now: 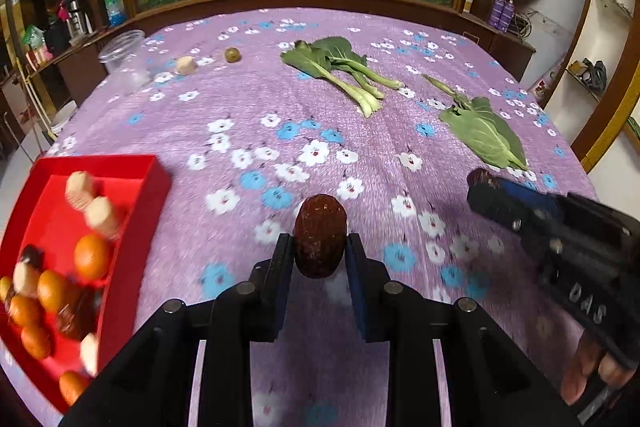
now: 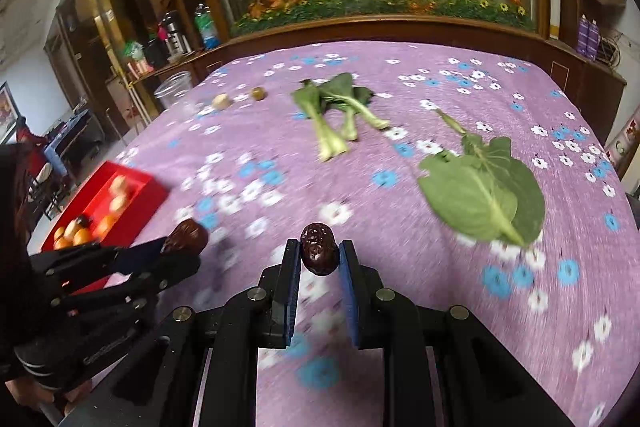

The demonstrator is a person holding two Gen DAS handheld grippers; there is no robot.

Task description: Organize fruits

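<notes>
Left gripper (image 1: 320, 247): level, right of red tray (image 1: 136, 211), clamping brown date (image 1: 320, 235). Right gripper (image 2: 319, 255): level, further right of the tray, clamping dark date (image 2: 318, 253).

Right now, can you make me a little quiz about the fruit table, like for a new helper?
1. True or false: the left gripper holds a dark red wrinkled date.
2. What does the right gripper hold?
A. an orange
B. a dark wrinkled date
C. a leaf
3. Fill in: the small oranges sit in a ___ rectangular tray.

Key: 1 true; 2 B; 3 red.
</notes>
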